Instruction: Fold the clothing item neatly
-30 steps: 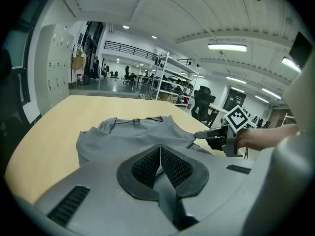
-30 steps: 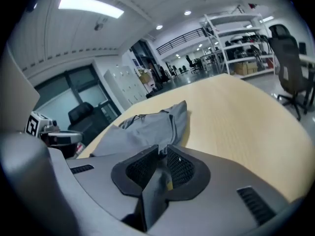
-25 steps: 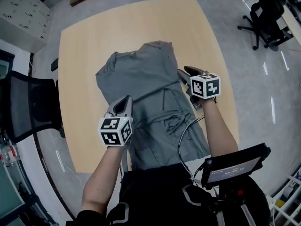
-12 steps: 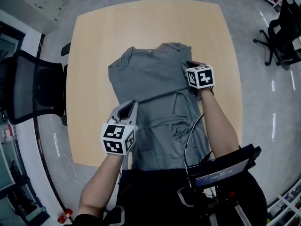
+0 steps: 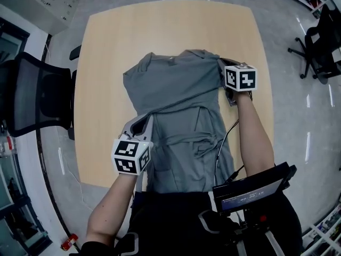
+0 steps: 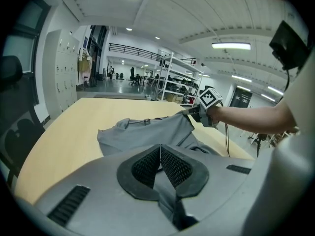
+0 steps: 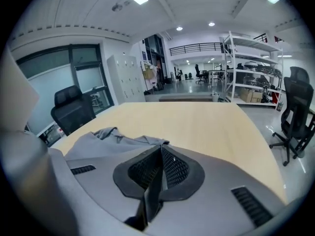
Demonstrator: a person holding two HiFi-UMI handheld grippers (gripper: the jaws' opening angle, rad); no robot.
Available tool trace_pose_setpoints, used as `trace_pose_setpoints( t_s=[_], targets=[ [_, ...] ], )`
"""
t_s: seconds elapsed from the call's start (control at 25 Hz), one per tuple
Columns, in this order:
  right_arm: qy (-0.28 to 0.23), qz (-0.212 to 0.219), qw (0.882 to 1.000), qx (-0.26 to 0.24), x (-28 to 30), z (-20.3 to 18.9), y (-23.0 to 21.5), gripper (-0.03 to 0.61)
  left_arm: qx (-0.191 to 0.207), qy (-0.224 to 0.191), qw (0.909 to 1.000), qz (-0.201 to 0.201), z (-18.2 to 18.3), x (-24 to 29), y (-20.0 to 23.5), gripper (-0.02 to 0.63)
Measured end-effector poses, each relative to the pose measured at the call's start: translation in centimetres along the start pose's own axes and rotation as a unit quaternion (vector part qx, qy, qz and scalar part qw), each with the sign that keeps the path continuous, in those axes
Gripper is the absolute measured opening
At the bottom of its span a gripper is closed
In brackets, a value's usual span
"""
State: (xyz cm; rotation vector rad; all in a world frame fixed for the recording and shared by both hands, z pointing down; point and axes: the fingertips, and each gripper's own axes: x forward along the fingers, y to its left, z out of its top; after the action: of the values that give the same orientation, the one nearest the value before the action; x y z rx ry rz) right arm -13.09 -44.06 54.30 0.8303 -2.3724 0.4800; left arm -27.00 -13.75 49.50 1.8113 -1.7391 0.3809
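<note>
A grey clothing item (image 5: 176,89) lies rumpled on the wooden table (image 5: 106,47), its lower part hanging toward the person. My left gripper (image 5: 139,125) is at the garment's left edge, shut on a fold of its fabric that hangs between the jaws (image 6: 160,152). At the upper right corner of the garment, my right gripper (image 5: 223,64) has just been closing and is shut on grey fabric (image 7: 161,155). The left gripper view shows the right gripper (image 6: 199,113) pinching that corner, with the cloth (image 6: 142,132) stretched between the two.
A black mesh chair (image 5: 37,97) stands at the table's left edge, and another office chair (image 5: 322,41) is on the floor to the right. A dark screen (image 5: 253,188) hangs at the person's chest. Bare tabletop surrounds the garment.
The right gripper has moved up along the garment's right side to its upper corner, and its jaws have shut on the fabric. The left gripper has stayed on its fold.
</note>
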Motion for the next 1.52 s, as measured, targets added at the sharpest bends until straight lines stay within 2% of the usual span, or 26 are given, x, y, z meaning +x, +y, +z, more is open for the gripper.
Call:
trace_pose_setpoints(
  t_s=[0.24,0.44,0.52,0.6,0.72,0.88,1.0,1.16,1.28,1.4,1.52],
  targets=[
    [0.034,-0.024,0.999,0.016,1.9,-1.7,-2.9,0.015,-0.006,0.007,0.9999,0.011,-0.9,-0.4,0.1,0.0],
    [0.02,-0.039,0.999,0.015,2.3,-1.7,-3.4,0.033,-0.015,0.011,0.9993,0.033,-1.8,-1.4,1.2,0.0],
    [0.01,-0.046,0.999,0.014,0.9,-1.6,-3.5,0.086,-0.02,0.007,0.9991,0.036,-2.1,-2.1,1.2,0.0],
    [-0.002,-0.056,0.998,0.017,-1.1,-1.4,-3.7,0.108,-0.022,0.003,0.9988,0.043,-2.4,-2.8,1.6,0.0],
    [-0.037,-0.054,0.997,0.035,-4.4,-0.8,-3.0,0.11,-0.021,-0.005,0.9985,0.05,-2.7,-4.1,2.8,0.0],
    [-0.065,-0.037,0.996,0.044,-10.4,-1.8,-0.9,0.11,-0.015,-0.028,0.9988,0.036,-3.2,-7.0,3.2,0.0],
    [-0.068,-0.032,0.995,0.064,-15.1,-4.5,1.0,0.11,-0.013,-0.05,0.9983,0.028,-4.1,-10.2,3.9,0.0],
    [-0.078,-0.031,0.994,0.068,-22.2,-8.0,3.8,0.11,-0.035,-0.074,0.9965,0.016,-7.2,-14.2,5.5,0.0],
    [-0.074,-0.036,0.995,0.062,-27.3,-12.3,5.5,0.11,-0.039,-0.065,0.9971,-0.004,-11.5,-16.8,6.2,0.0],
    [-0.057,-0.015,0.995,0.075,-30.9,-17.4,7.2,0.11,-0.043,-0.049,0.9977,-0.022,-15.8,-18.3,6.2,0.0],
    [-0.031,0.009,0.995,0.098,-34.0,-23.4,8.5,0.11,-0.031,-0.032,0.9978,-0.049,-19.9,-19.9,4.2,0.0]
  ],
)
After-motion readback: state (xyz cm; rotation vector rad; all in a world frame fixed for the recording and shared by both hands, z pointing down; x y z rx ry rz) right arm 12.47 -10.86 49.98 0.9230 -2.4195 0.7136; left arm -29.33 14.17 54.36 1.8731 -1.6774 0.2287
